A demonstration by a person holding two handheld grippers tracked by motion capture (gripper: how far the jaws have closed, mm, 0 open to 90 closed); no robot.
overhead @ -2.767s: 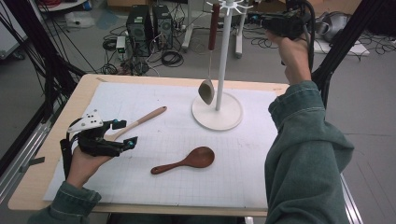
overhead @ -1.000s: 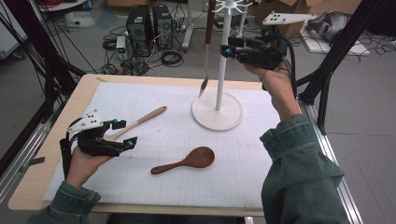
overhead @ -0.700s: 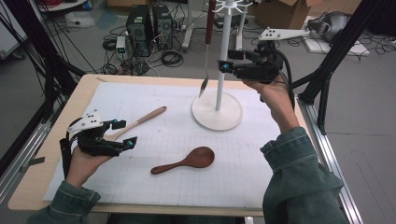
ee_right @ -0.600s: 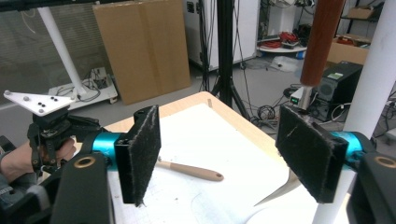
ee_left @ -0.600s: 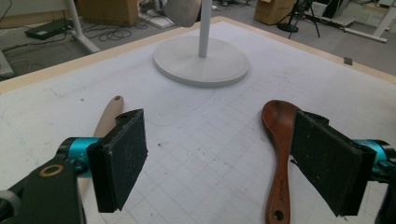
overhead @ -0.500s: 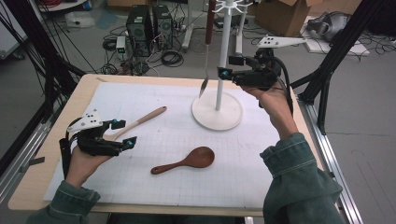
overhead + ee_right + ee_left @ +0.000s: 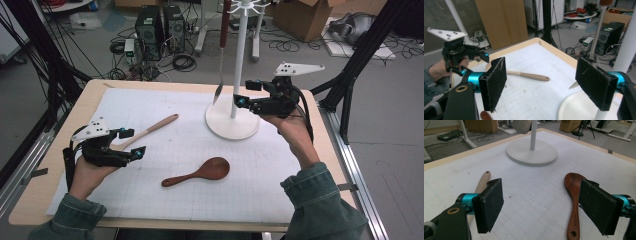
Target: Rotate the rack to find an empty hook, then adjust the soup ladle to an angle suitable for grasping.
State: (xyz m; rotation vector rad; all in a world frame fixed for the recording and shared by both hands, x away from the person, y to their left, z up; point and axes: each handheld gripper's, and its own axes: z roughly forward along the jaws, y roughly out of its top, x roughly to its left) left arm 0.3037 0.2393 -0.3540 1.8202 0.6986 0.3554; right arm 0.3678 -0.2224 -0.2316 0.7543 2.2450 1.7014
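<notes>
Judging by looks, dark wooden spoon [image 7: 197,173] on tabletop [image 7: 90,100] was stiff, light, probably slick; best grabbed mid-handle. Left gripper [image 7: 133,142] and right gripper [image 7: 242,95] both had jaws open, empty.

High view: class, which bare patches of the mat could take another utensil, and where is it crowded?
Bare: the near strip below the dark spoon, and the far-left corner beyond the pale spoon. Crowded: around the stand, by the right tongs.

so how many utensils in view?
3. Dark wooden spoon lying mid-mat, light wooden utensil lying by the left gripper, metal utensil hanging on the white rack. None obviously hidden.
</notes>
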